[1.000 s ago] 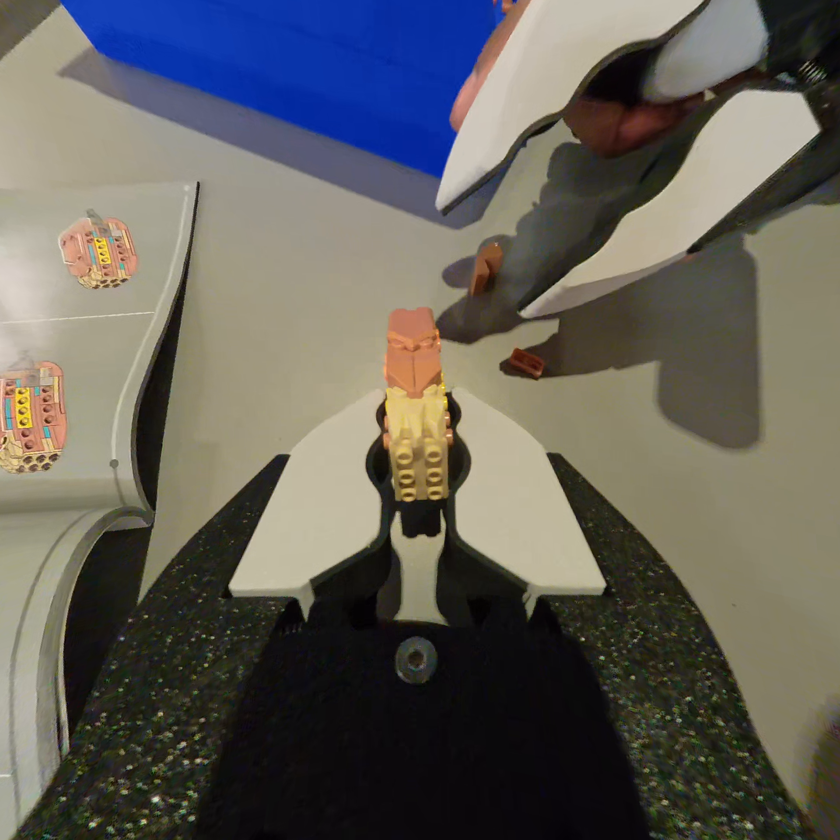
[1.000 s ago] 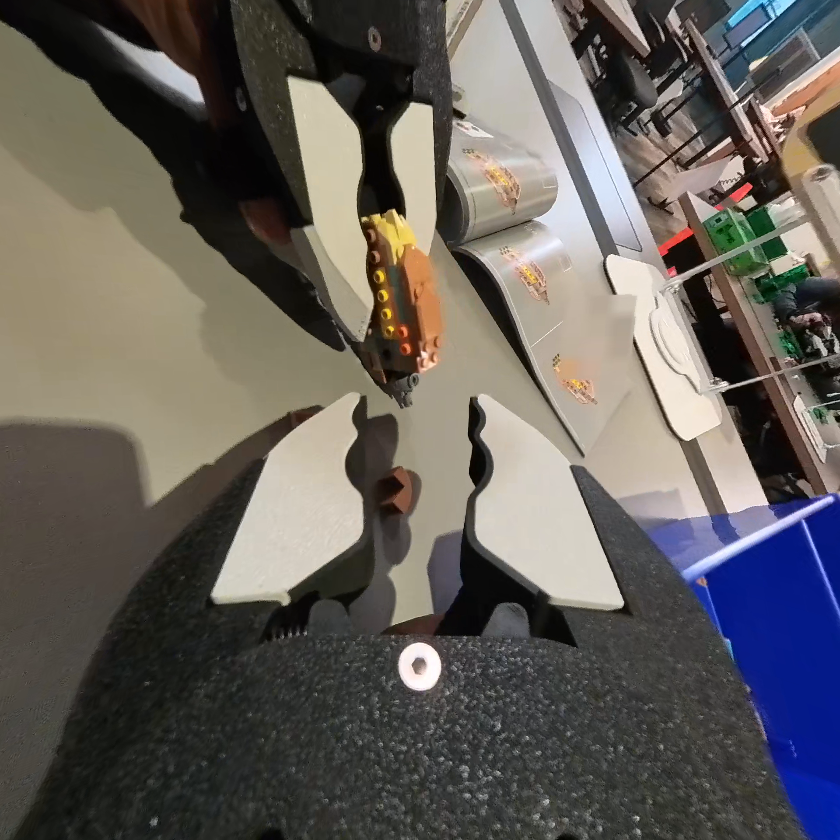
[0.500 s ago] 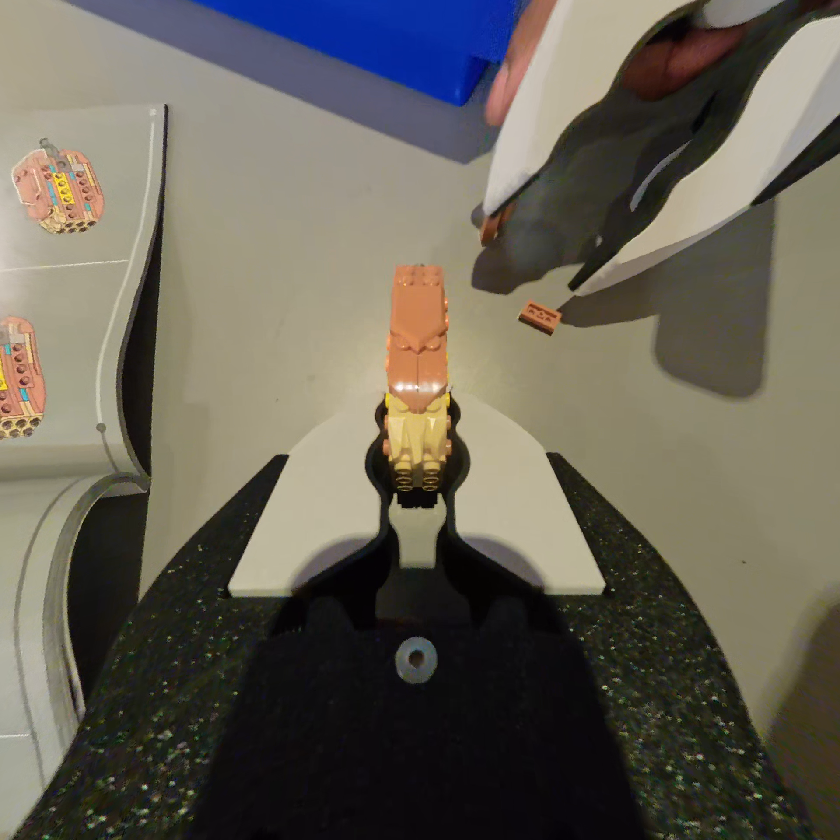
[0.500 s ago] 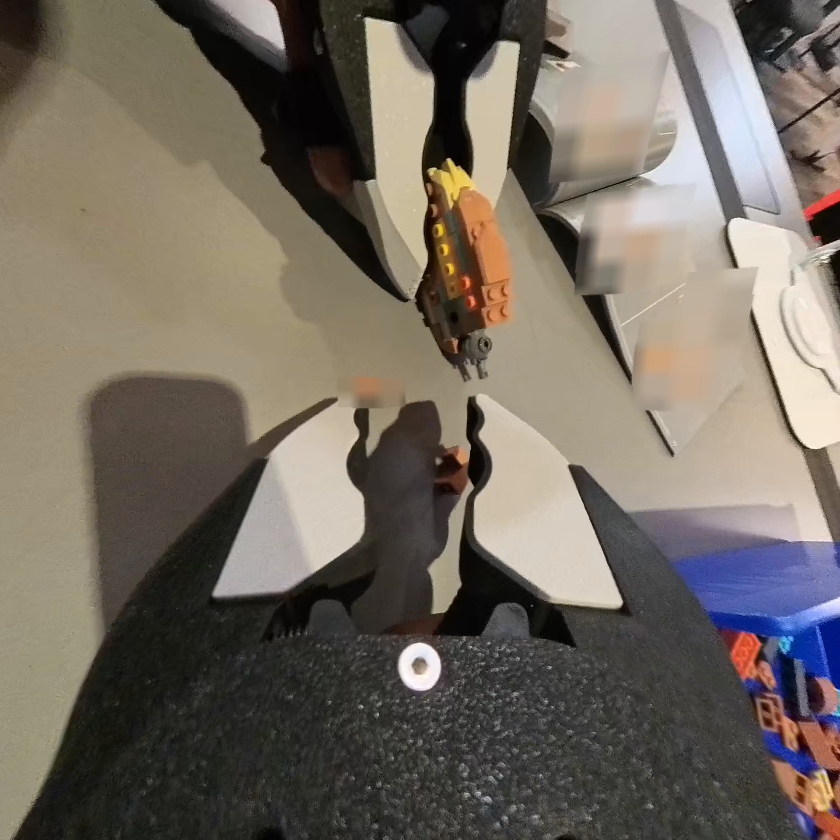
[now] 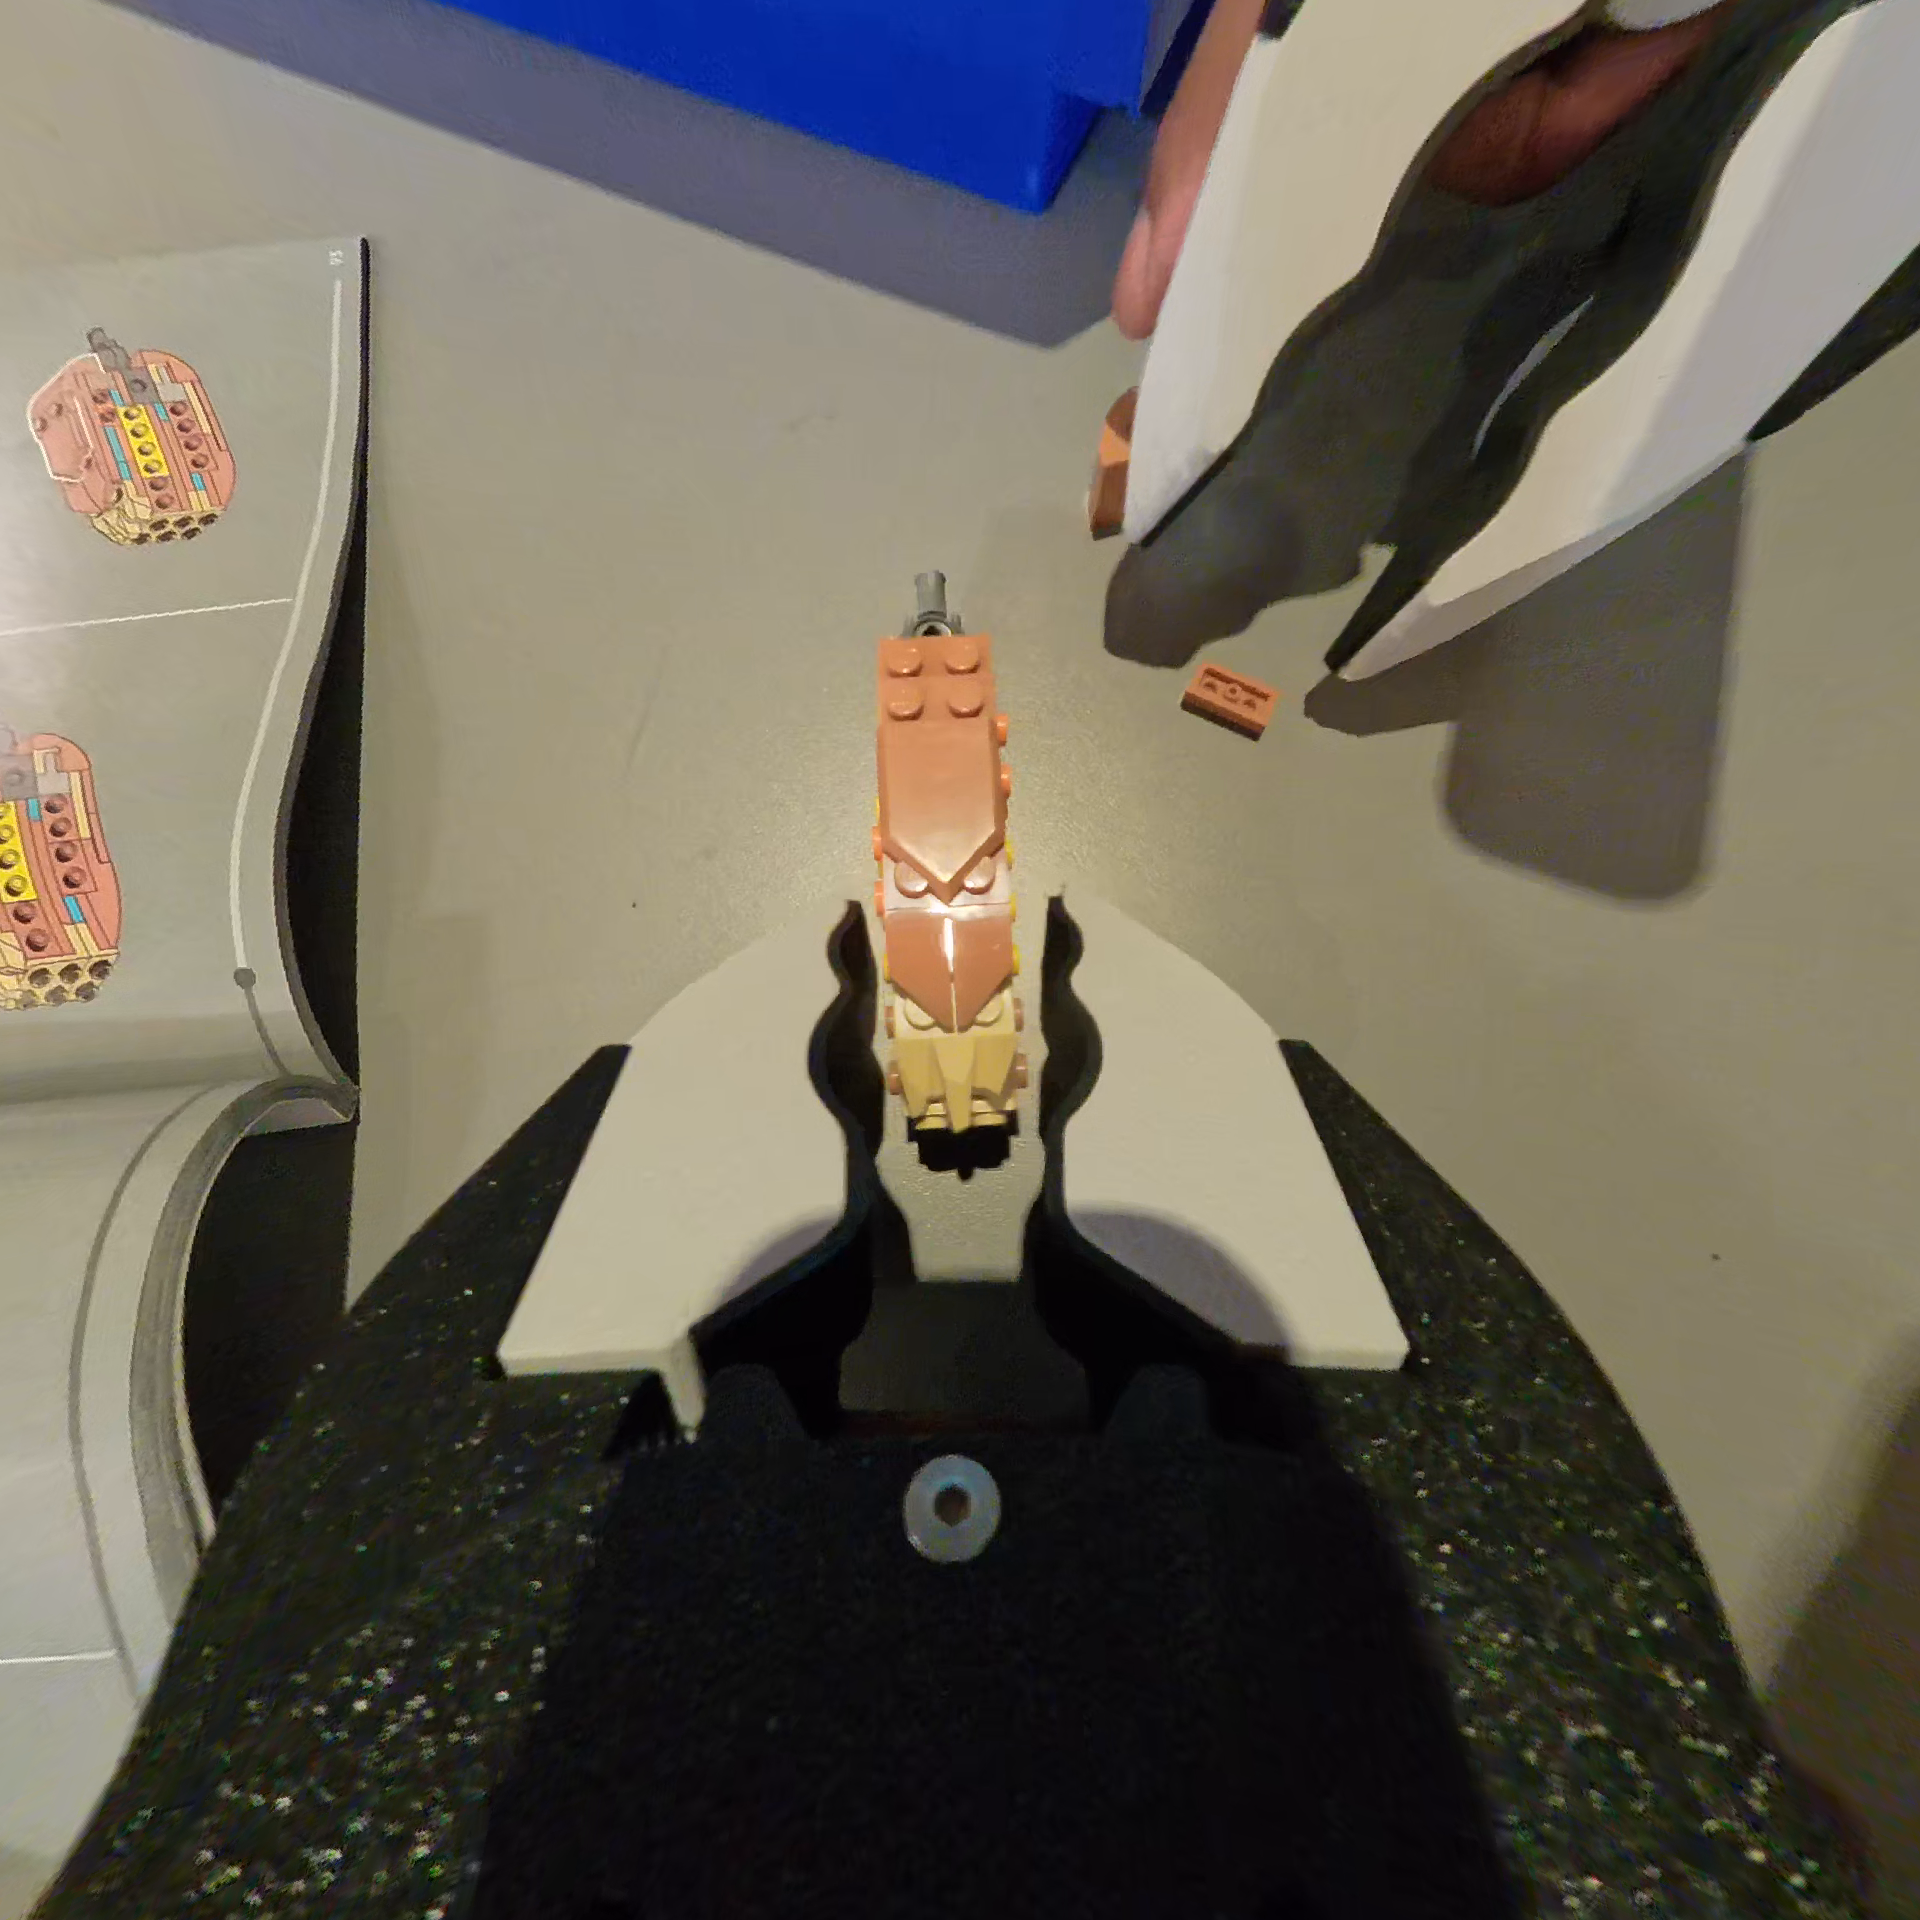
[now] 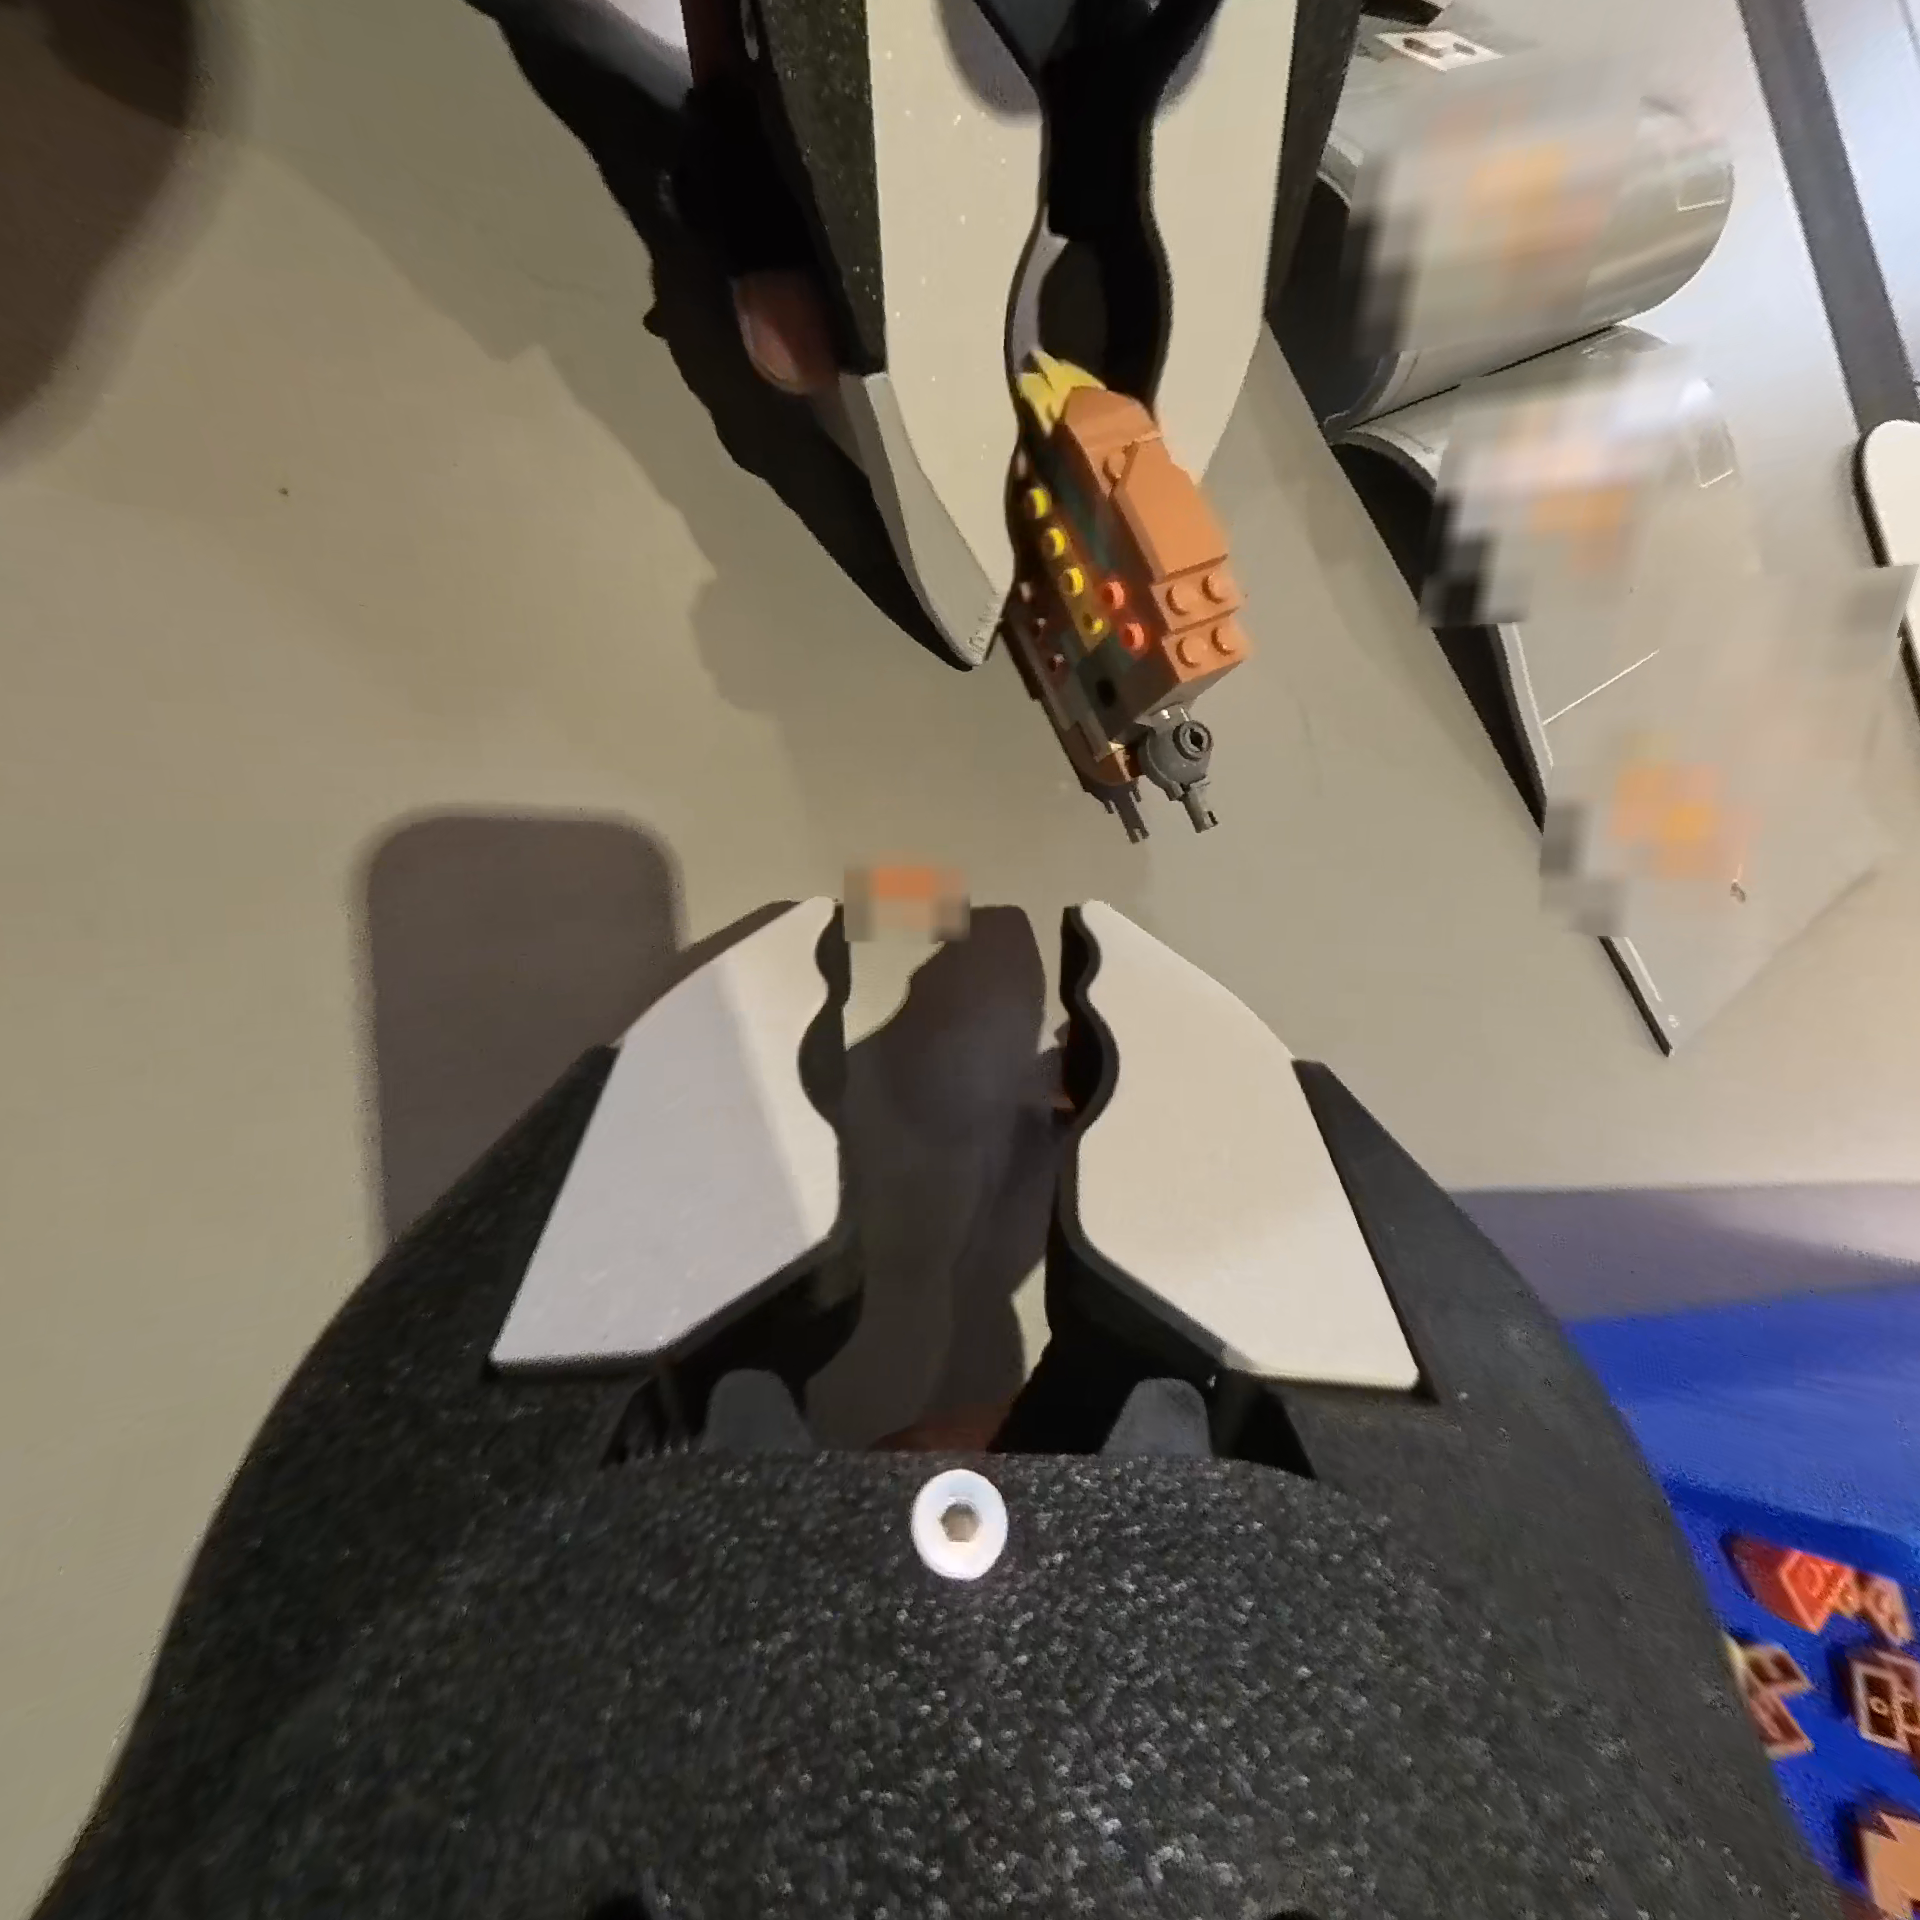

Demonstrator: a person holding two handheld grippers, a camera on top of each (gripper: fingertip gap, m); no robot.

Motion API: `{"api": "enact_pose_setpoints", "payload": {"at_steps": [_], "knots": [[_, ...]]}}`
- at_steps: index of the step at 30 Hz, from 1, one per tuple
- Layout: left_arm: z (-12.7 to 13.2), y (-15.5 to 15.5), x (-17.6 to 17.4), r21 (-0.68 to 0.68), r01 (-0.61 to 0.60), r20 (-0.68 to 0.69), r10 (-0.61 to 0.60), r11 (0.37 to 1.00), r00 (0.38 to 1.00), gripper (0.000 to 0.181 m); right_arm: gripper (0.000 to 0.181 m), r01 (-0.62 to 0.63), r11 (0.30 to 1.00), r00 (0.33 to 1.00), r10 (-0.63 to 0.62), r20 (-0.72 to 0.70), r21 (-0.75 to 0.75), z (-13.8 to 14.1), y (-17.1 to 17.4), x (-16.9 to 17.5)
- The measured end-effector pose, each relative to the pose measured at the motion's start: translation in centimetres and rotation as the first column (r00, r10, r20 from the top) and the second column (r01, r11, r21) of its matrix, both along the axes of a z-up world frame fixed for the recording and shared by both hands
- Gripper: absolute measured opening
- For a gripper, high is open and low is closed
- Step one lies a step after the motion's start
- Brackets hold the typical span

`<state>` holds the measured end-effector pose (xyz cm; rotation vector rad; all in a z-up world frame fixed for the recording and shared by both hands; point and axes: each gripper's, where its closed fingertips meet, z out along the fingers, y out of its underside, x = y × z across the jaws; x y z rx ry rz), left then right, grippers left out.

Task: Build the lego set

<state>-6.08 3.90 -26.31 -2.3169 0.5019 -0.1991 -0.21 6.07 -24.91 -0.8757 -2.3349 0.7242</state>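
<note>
Left gripper [image 5: 951,914] clamped on the tan end of the model [image 5: 943,831], which projects forward above the table [image 5: 623,623], grey pin outermost. Right gripper [image 6: 951,920], jaws apart and holding nothing, hovers over the table facing the model [image 6: 1127,582]. A flat brown plate [image 5: 1228,699] lies on the table to the right of the model; a second brown brick [image 5: 1112,468] sits beyond it, partly hidden by a right finger. Open booklet [image 5: 156,623] left of the model; blue bin [image 5: 831,94] behind it.
</note>
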Motion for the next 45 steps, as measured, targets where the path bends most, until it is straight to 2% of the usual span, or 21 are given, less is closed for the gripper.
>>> {"api": "enact_pose_setpoints", "payload": {"at_steps": [7,16,21,26,30,38,45], "knots": [[1.6,0.3,-0.4,0.058,-0.028,0.037,0.026,0.998,0.999,0.041,0.03,0.025,1.0,0.997,-0.024,0.068,-0.013,-0.9,-0.4,-0.2],[3.3,0.5,-1.0,0.123,-0.065,0.063,0.057,0.99,0.996,0.041,0.032,0.029,0.999,0.995,-0.028,0.095,-0.014,-1.0,-0.7,-0.3],[3.9,0.7,-1.4,0.157,-0.086,0.037,0.081,0.984,0.996,0.04,0.024,0.03,0.999,0.992,-0.026,0.124,-0.036,-0.6,-1.0,-0.3],[4.5,0.8,-1.5,0.184,-0.09,0.024,0.087,0.979,0.996,0.04,0.025,0.032,0.997,0.975,-0.014,0.223,-0.077,-0.7,-1.3,0.4],[5.2,0.7,-1.4,0.204,-0.086,0.035,0.081,0.975,0.996,0.039,0.025,0.06,0.997,0.961,-0.043,0.272,-0.052,-1.4,-1.1,0.4],[5.8,0.4,-0.6,0.212,-0.053,0.039,0.046,0.976,0.998,0.04,0.03,0.076,0.996,0.954,-0.061,0.293,-0.038,-1.5,-0.7,0.1],[6.3,0.3,-0.6,0.224,-0.049,0.037,0.042,0.973,0.998,0.039,0.031,0.026,0.999,0.949,-0.012,0.316,-0.039,-1.5,-0.7,0.4]]}}
